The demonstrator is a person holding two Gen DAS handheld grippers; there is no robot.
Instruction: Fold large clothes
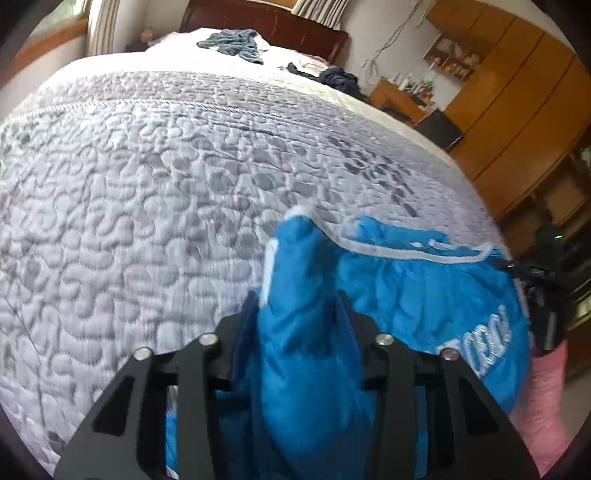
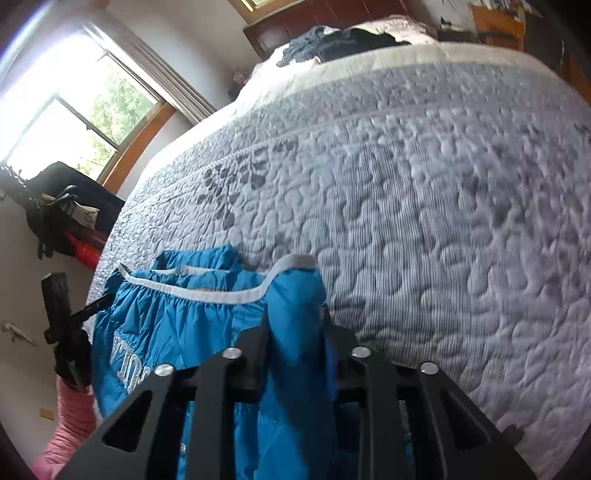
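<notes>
Blue garment (image 1: 424, 295) lower part cut off; white lettering (image 1: 484, 343) unreadable

Left gripper (image 1: 301, 306) clamped on bunched blue garment (image 1: 424, 295), right gripper (image 2: 295, 332) likewise pinching it, both held level side by side, pink sleeve (image 2: 72, 417) behind the left one

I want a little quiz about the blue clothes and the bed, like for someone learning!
1. True or false: the left gripper and the right gripper both pinch the bright blue padded garment with white trim.
2. What covers the bed: A) grey-white quilted bedspread, B) green towel, C) bare wood?
3. Fill in: the crumpled dark clothes lie near the bed's ____.

Key: 1 true; 2 A; 3 headboard.
</notes>
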